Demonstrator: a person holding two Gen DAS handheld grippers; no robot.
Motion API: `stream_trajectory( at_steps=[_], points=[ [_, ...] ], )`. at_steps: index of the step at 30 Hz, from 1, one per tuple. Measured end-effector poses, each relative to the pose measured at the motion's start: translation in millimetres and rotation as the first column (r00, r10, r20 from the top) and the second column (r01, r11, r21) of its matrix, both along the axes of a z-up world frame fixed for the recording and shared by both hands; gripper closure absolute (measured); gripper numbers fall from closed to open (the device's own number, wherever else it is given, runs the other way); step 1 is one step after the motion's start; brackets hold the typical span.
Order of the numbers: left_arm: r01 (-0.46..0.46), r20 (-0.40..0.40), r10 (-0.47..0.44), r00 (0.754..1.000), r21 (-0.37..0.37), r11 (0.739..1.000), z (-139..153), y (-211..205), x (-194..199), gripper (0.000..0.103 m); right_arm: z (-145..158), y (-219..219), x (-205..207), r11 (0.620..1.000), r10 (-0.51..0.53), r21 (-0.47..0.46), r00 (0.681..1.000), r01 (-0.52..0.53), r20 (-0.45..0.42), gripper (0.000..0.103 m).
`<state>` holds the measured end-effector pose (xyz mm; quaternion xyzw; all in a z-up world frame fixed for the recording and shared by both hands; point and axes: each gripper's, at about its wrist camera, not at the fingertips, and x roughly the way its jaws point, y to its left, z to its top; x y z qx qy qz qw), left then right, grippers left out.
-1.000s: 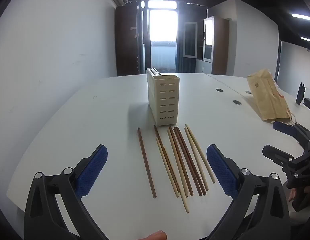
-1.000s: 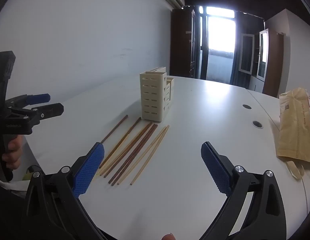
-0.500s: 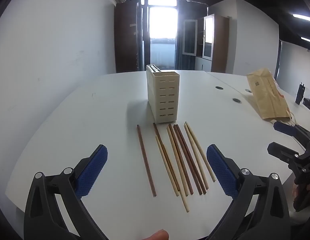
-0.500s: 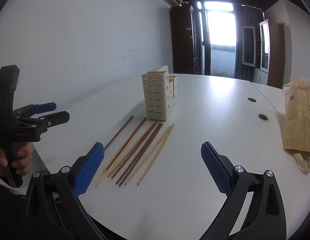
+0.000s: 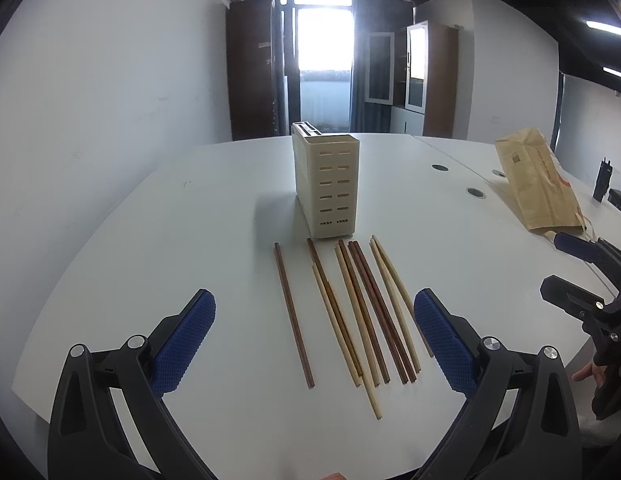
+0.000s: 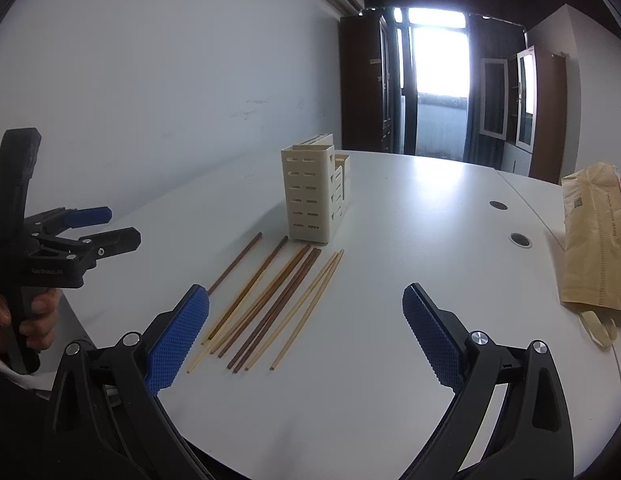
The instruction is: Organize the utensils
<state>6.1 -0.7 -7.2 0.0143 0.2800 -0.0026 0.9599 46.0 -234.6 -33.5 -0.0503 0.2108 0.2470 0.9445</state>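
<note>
Left gripper (image 5: 314, 338) and right gripper (image 6: 305, 338): wide, holding nothing, above table (image 5: 170, 220). Chopsticks (image 5: 362, 312) flat at 12 o'clock; holder (image 5: 326, 184) upright just beyond.

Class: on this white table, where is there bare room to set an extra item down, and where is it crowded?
Free: the table left of the holder, and between holder and paper bag. Crowded: the chopsticks in front of the holder.

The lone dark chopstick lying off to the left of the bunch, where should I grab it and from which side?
Grip the lone dark chopstick near its middle, coming straight down with the open left tool, fingers across its length. It lies flat on the table, apart from the others, so both sides are clear.
</note>
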Motion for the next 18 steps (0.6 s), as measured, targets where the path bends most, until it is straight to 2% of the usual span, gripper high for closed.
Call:
stream_trajectory(
  at_steps=[18],
  points=[
    [0.020,0.013,-0.020,1.000,0.018,1.000,1.2,-5.2,-1.2,0.006,-0.7,0.9,4.4,1.000,-0.006,0.001,1.000,0.006,-0.012,0.005]
  ],
)
